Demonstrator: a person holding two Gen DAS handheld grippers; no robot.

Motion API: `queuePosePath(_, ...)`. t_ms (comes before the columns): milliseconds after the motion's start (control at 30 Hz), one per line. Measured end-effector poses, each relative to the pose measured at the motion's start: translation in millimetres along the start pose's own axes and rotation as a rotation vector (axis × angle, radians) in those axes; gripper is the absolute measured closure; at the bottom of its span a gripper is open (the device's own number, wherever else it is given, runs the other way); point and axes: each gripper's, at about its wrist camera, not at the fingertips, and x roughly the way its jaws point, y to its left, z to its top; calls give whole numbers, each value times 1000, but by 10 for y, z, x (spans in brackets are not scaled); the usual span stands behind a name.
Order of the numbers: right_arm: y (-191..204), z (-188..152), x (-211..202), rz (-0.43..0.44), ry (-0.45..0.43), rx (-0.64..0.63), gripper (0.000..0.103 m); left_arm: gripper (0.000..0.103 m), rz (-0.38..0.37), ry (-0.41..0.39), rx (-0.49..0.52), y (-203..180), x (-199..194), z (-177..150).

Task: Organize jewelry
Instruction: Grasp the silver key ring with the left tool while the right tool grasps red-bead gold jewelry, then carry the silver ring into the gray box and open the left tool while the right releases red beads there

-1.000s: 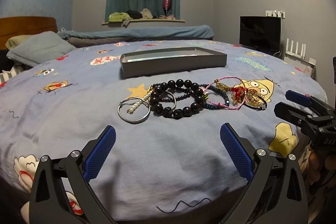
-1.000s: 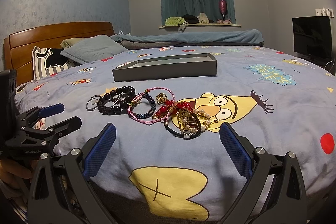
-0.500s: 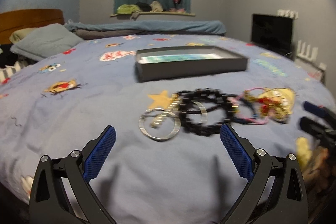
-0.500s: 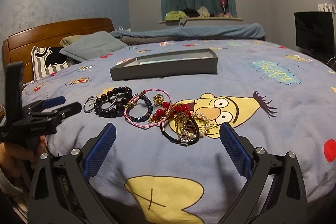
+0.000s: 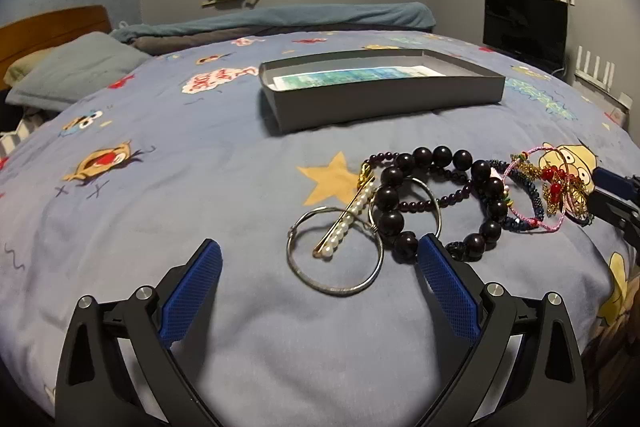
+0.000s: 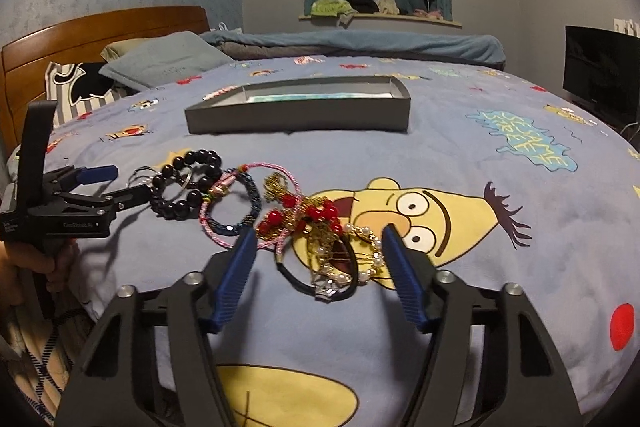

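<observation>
A heap of jewelry lies on the blue cartoon bedspread. In the left wrist view my left gripper [image 5: 319, 254] stands open low over the cover. A silver bangle [image 5: 304, 275] with a pearl hairpin [image 5: 347, 225] across it lies between its fingertips. The dark bead bracelet [image 5: 440, 163] lies just right of them. In the right wrist view my right gripper [image 6: 319, 237] is closing. A black band tangled with pearls and gold chain [image 6: 332, 269] lies between its pads, untouched by them. Red beads [image 6: 298, 215] and a pink cord bracelet [image 6: 224, 187] lie just beyond. The open grey box [image 5: 380, 95] sits farther back.
A hand holds the left gripper [image 6: 116, 185] at the left of the right wrist view. A grey pillow [image 6: 160, 61] and the wooden headboard [image 6: 100, 27] are at the far left, a rolled blanket [image 5: 288, 21] behind the box, a dark screen [image 5: 524, 23] at the right.
Both grippers have moved forward to the jewelry. The left one now brackets the silver bangle. The right one's jaws have narrowed around the black band and pearls.
</observation>
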Motion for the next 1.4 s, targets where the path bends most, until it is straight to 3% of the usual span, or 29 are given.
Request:
queuePosePath(67, -5, 3, 29, -15, 8, -10, 66, 8, -16, 4, 8, -1, 42, 26)
queuePosePath(300, -32, 43, 149, -7, 28, -18, 79, 27, -97, 1, 14, 0, 48, 60)
queuePosePath(367, -14, 39, 165, -1, 34, -29, 90, 29, -114, -5, 5, 15, 17, 53)
queuePosePath(600, -26, 66, 71, 8, -19, -32, 93, 28, -133, -11, -42, 151, -57, 32)
queuePosePath(867, -232, 198, -93, 20, -120, 54, 93, 25, -140, 12, -2, 128, -43, 4)
queuePosePath(1133, -287, 232, -126, 31, -142, 82, 93, 25, -98, 58, 59, 49, 84, -19)
queuePosePath(1167, -287, 235, -129, 32, -143, 82, 93, 28, -98, 56, 61, 47, 87, -10)
queuePosePath(1233, -291, 234, -145, 32, -147, 82, 93, 49, -96, 47, 55, 60, 72, 2)
queuePosePath(1400, -325, 255, -184, 29, -163, 90, 94, 52, -118, 19, 26, 124, -9, 20)
